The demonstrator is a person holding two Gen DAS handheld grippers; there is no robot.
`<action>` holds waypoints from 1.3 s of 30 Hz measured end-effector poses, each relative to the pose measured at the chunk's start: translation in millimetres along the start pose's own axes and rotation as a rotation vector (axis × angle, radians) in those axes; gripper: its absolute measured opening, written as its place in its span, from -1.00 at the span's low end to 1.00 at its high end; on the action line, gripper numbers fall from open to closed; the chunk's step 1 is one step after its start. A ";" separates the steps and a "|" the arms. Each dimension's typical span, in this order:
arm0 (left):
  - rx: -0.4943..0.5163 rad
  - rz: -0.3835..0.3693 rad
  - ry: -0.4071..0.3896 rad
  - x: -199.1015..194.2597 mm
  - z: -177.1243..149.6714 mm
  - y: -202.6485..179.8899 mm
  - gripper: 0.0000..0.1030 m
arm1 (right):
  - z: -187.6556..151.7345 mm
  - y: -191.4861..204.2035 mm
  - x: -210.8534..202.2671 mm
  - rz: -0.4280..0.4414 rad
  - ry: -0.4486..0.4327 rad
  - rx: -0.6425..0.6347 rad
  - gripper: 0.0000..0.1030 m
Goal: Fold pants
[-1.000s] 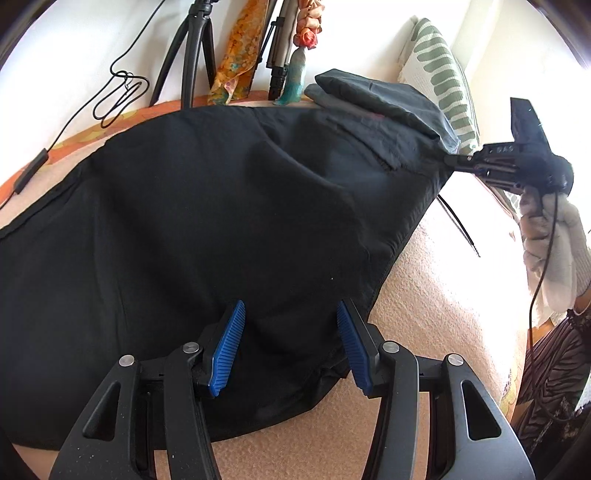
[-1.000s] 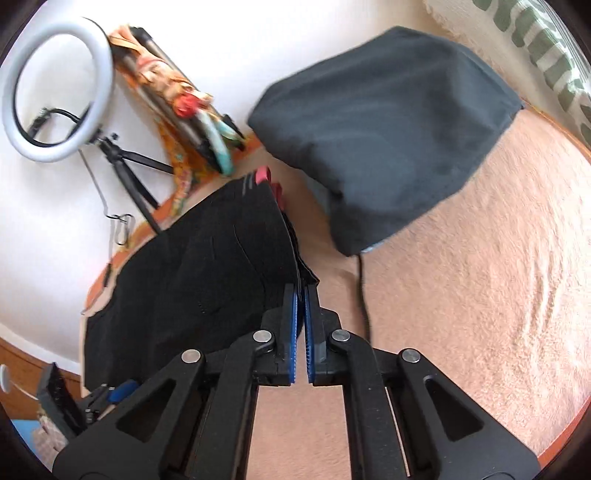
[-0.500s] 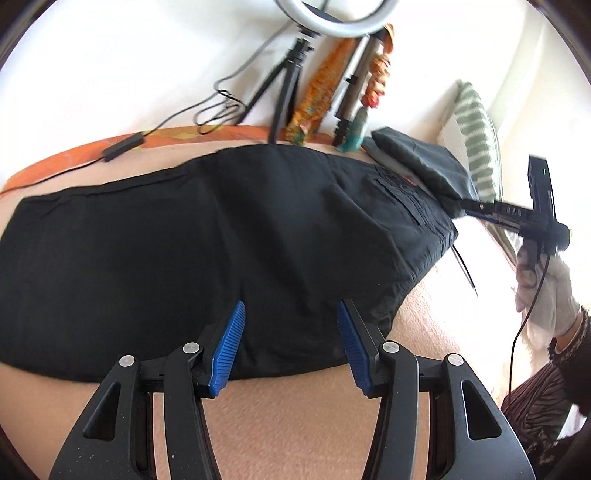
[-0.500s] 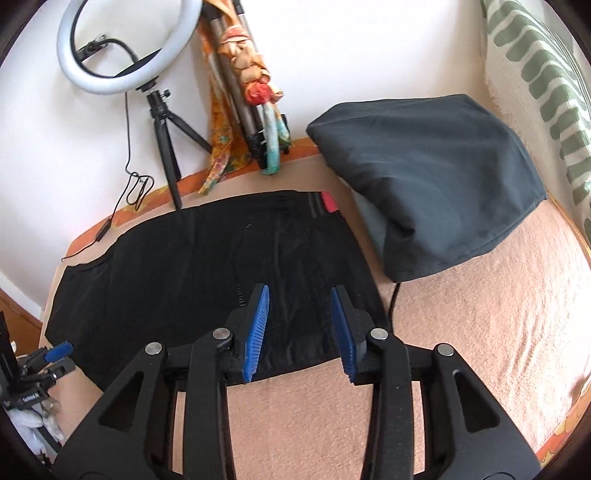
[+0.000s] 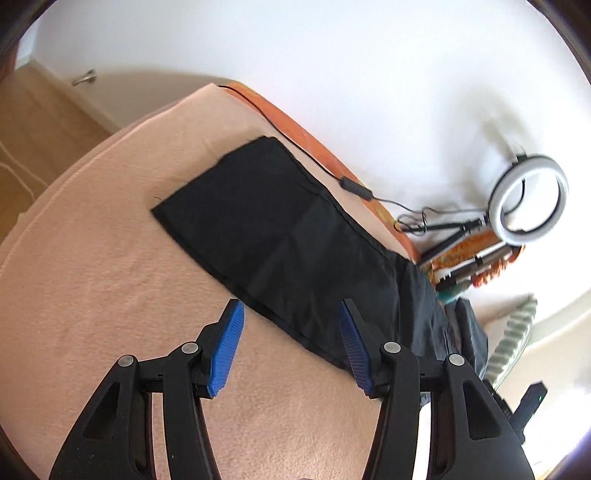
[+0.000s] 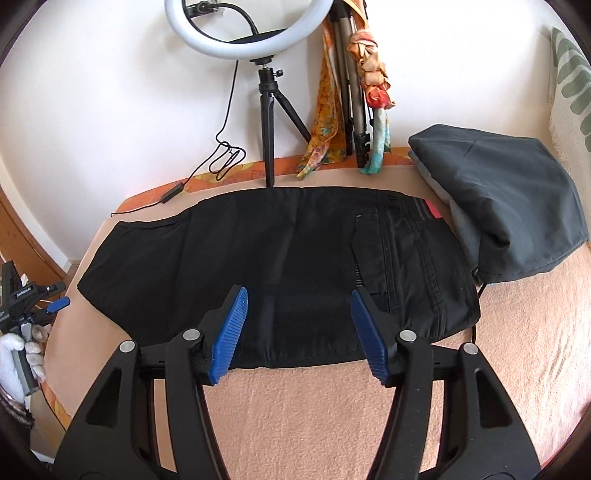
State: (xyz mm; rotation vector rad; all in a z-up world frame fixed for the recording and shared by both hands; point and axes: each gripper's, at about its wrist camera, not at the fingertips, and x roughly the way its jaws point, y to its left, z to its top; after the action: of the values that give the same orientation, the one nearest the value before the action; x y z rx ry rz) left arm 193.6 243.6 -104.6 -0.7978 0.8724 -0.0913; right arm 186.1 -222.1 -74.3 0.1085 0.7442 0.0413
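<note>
Lying flat on the bed (image 6: 369,424), the pants (image 6: 295,266) risk bunching if the left gripper (image 5: 291,350) and right gripper (image 6: 299,332), both wide open and empty, pinch only the top layer.

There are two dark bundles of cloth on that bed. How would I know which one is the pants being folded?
Start from the peach bedspread and the ring light standing at the wall. The black pants lie spread flat directly in front of its tripod, long and low, with stitched seams and a red tag at the waist end. The grey bundle beside that end is paler and heaped up.
</note>
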 end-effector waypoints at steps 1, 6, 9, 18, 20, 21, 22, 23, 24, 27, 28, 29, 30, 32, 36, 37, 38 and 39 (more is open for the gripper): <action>-0.035 0.006 -0.011 -1.2 4.8 7.7 0.01 | 0.3 3.1 0.3 -0.002 -0.003 -0.009 0.29; -0.143 0.027 -0.034 6.5 14.1 27.0 0.01 | 0.1 9.3 3.4 0.011 0.002 -0.014 0.33; -0.184 0.047 -0.048 11.8 13.6 32.2 0.01 | 0.8 6.3 3.3 0.017 0.004 0.003 0.33; -0.210 0.076 -0.074 28.2 21.1 38.0 0.00 | 4.4 -11.4 1.9 0.005 -0.002 0.071 0.33; -0.219 0.077 -0.084 30.7 25.3 38.8 0.01 | 5.3 -14.7 2.8 0.016 0.003 0.090 0.33; -0.222 0.078 -0.090 32.0 26.9 38.9 0.01 | 5.6 -15.5 3.3 0.020 0.006 0.096 0.33; -0.221 0.080 -0.095 32.8 28.2 38.5 0.01 | 5.8 -15.8 3.7 0.020 0.007 0.097 0.33; -0.216 0.083 -0.100 33.9 29.7 38.2 0.01 | 5.7 -15.4 3.9 0.019 0.006 0.096 0.33; -0.213 0.089 -0.109 34.3 30.9 37.6 0.01 | 5.6 -15.0 4.3 0.019 0.006 0.094 0.33; -0.207 0.109 -0.128 33.6 32.2 37.7 0.00 | 4.7 -13.0 5.9 0.022 0.014 0.085 0.33; -0.196 0.132 -0.137 32.3 32.2 36.9 0.00 | 4.3 -12.7 6.2 0.023 0.016 0.083 0.33; -0.178 0.171 -0.147 29.9 32.1 35.2 0.00 | 4.2 -12.3 6.4 0.025 0.017 0.082 0.33; -0.165 0.216 -0.163 27.4 31.3 33.3 0.01 | 4.1 -12.3 6.4 0.026 0.018 0.082 0.33; -0.155 0.276 -0.189 22.4 31.2 34.4 0.01 | 4.3 -12.6 6.7 0.022 0.018 0.082 0.33; -0.140 0.288 -0.168 29.4 40.5 37.1 0.00 | 4.6 -17.4 9.8 0.024 0.028 0.109 0.33; -0.149 0.278 -0.163 30.4 42.9 38.5 0.00 | 4.5 -19.1 10.9 0.026 0.032 0.120 0.33; -0.166 0.255 -0.162 31.0 45.0 40.5 0.01 | 4.6 -20.9 11.9 0.027 0.036 0.130 0.33; -0.184 0.226 -0.161 31.0 45.6 42.7 0.01 | 4.7 -22.1 12.5 0.028 0.038 0.136 0.33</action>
State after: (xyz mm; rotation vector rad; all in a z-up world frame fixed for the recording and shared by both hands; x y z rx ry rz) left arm 236.5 289.2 -135.5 -0.8599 0.8197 0.2523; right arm 198.5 -243.5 -81.9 0.2485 0.7832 0.0190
